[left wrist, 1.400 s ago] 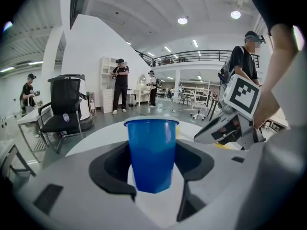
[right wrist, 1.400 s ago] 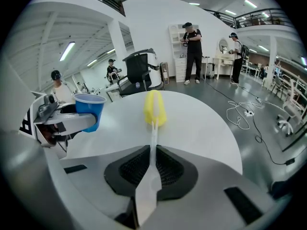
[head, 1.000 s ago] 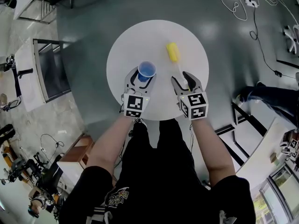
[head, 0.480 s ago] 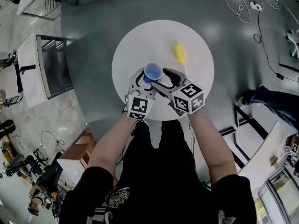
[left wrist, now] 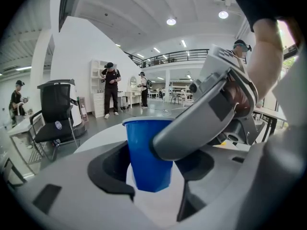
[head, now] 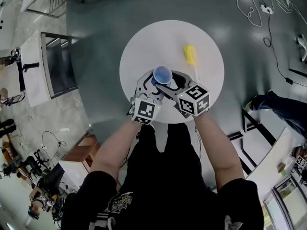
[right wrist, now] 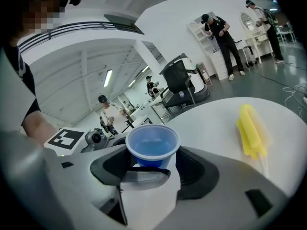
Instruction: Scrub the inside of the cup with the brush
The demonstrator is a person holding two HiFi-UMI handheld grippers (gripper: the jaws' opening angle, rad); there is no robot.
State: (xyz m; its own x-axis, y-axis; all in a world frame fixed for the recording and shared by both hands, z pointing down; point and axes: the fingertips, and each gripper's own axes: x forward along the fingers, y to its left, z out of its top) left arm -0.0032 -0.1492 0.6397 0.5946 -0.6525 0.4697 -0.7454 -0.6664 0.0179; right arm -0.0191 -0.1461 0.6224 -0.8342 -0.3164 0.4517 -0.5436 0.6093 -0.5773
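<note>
A blue cup (head: 162, 74) stands upright on the round white table (head: 144, 47). My left gripper (head: 153, 82) is shut on the blue cup (left wrist: 146, 152), one pad against each side. My right gripper (head: 169, 80) reaches in from the right, open wide, and its jaws stand on either side of the cup (right wrist: 152, 145) without pressing it. One right finger (left wrist: 201, 123) crosses in front of the cup in the left gripper view. The yellow brush (head: 190, 54) lies on the table to the right, apart from both grippers, also seen as the yellow brush (right wrist: 252, 131).
The table's near edge (head: 163, 121) is just behind the grippers. Cables (head: 261, 13) trail over the floor at the upper right. A black office chair (left wrist: 55, 114) and several people stand in the background.
My right gripper has swung left from the brush's handle to the cup and now straddles it. The brush stays on the table. The left gripper and the cup have stayed put.
</note>
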